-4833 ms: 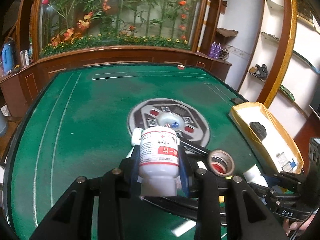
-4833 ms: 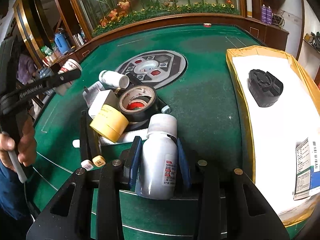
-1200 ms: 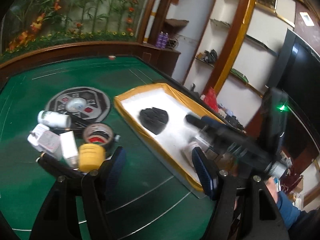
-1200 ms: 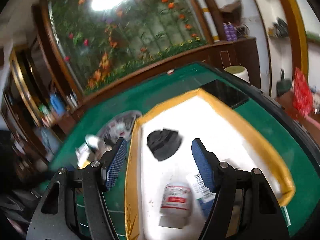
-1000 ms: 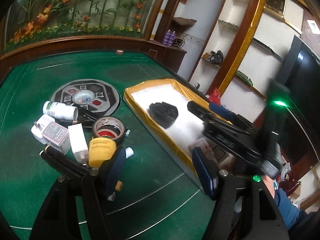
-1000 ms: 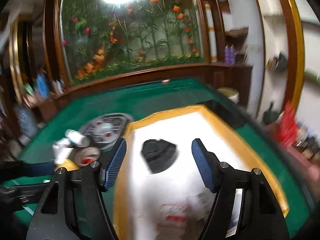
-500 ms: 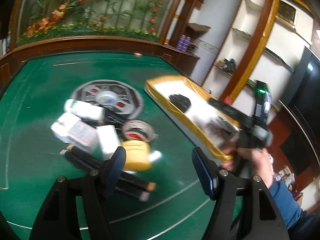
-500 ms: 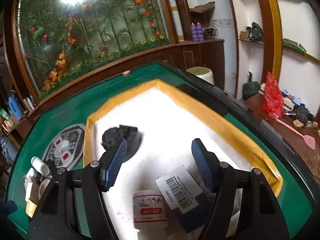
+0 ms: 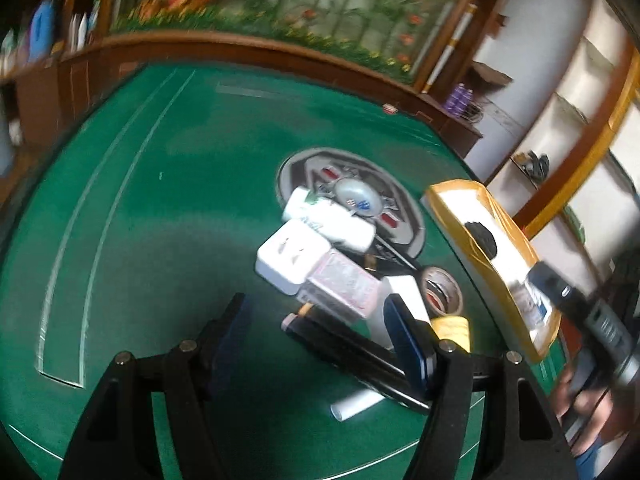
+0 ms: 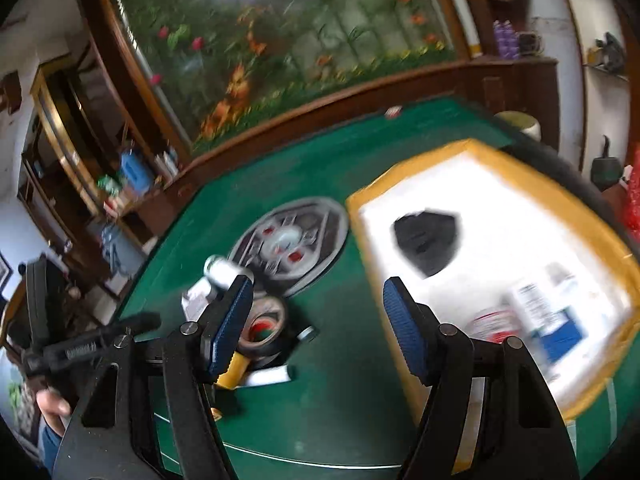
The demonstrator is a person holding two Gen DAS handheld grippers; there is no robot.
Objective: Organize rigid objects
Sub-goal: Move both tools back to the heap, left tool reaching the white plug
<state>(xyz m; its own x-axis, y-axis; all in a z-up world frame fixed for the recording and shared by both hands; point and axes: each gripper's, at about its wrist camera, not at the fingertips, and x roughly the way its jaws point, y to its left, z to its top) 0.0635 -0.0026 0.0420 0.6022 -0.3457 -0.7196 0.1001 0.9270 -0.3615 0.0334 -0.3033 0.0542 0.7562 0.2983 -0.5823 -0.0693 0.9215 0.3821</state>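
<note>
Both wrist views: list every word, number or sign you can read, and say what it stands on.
None can be read.
White bottle: green print, blurred.
Pink box: pattern only, blurred.
Label in the tray: barcode-like stripes, blurred.
Left tool's handle: pale lettering, too blurred.

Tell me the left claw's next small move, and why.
Probably ease the left claw forward and down toward the white adapter block at the pile's near edge. The claw is open with nothing between its pads, and the loose pile still lies outside the yellow-rimmed tray.
</note>
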